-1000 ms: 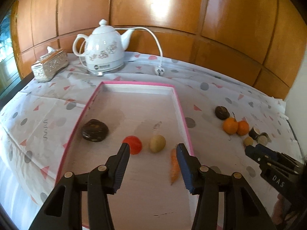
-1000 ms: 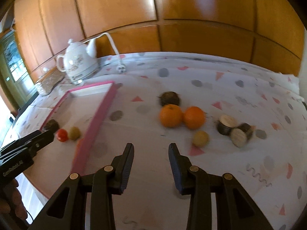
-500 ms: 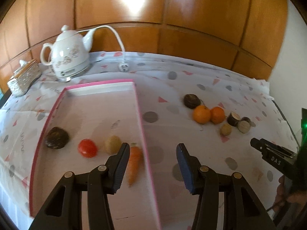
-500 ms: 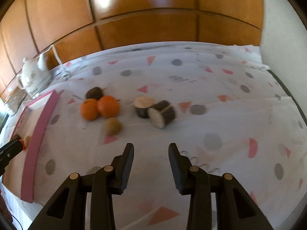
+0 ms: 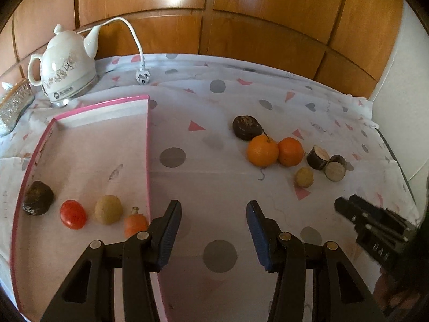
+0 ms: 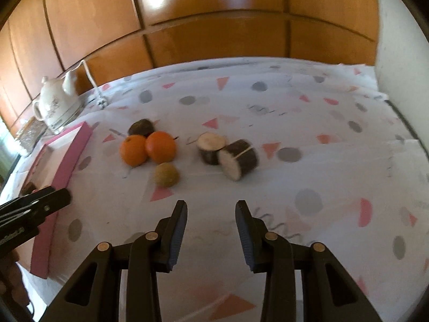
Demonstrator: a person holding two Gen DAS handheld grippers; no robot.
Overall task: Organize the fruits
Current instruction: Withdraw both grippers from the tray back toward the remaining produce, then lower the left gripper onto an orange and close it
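A pink-rimmed tray (image 5: pixel 148 145) holds a dark fruit (image 5: pixel 37 198), a red tomato (image 5: pixel 73 214), a tan fruit (image 5: pixel 108 209) and a carrot (image 5: pixel 135 224) in a row. On the cloth to its right lie another dark fruit (image 5: pixel 246 127), two oranges (image 5: pixel 262 150) (image 5: pixel 290 148), a small tan fruit (image 5: pixel 304 177) and two log pieces (image 5: pixel 317 157). My left gripper (image 5: pixel 213 206) hangs open and empty over the cloth just right of the tray. My right gripper (image 6: pixel 211 205) is open and empty, short of the tan fruit (image 6: pixel 166 174) and the logs (image 6: pixel 238 159).
A white kettle (image 5: pixel 64 72) with its cord and plug (image 5: pixel 142 76) stands at the back left, beside a silver tissue box (image 5: pixel 13 104). Wooden panelling closes the far side. A white wall runs along the right edge. The patterned cloth (image 6: pixel 308 123) stretches bare to the right.
My left gripper has swung right, from above the tray's fruits to the cloth beside its rim. My right gripper has also shifted right, so the oranges now lie ahead to its left.
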